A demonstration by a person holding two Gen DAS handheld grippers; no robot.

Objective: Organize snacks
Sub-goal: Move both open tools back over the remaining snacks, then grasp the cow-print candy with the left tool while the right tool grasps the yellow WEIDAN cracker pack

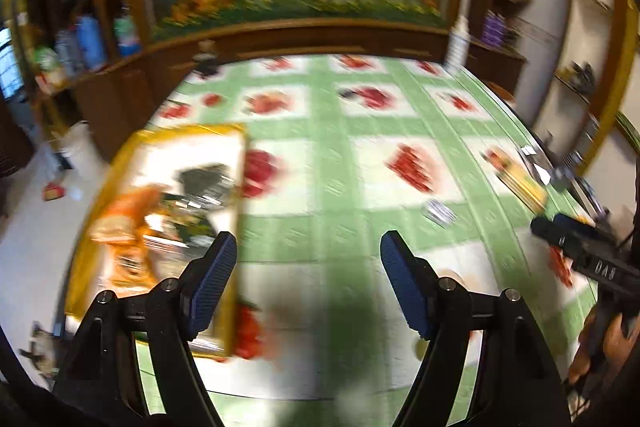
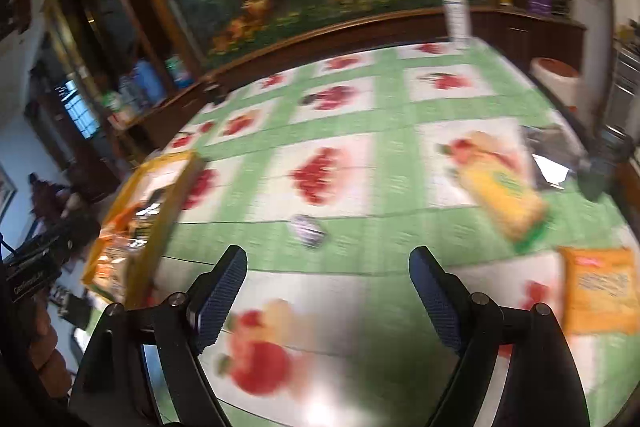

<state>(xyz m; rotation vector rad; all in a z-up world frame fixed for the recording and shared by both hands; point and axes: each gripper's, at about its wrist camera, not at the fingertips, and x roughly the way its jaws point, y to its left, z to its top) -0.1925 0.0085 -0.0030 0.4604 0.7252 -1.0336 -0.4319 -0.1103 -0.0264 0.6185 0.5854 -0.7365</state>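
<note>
A yellow-rimmed tray lies at the table's left side with orange and dark snack packets in it; it also shows in the right wrist view. My left gripper is open and empty just right of the tray. My right gripper is open and empty over the table's middle. A small silver wrapped snack lies just beyond it. A yellow packet and an orange packet lie to the right. Both views are motion-blurred.
The table has a green-and-white fruit-print cloth. A white bottle stands at the far edge. A shiny dark wrapper lies at the far right. Wooden cabinets and a flower mural stand behind.
</note>
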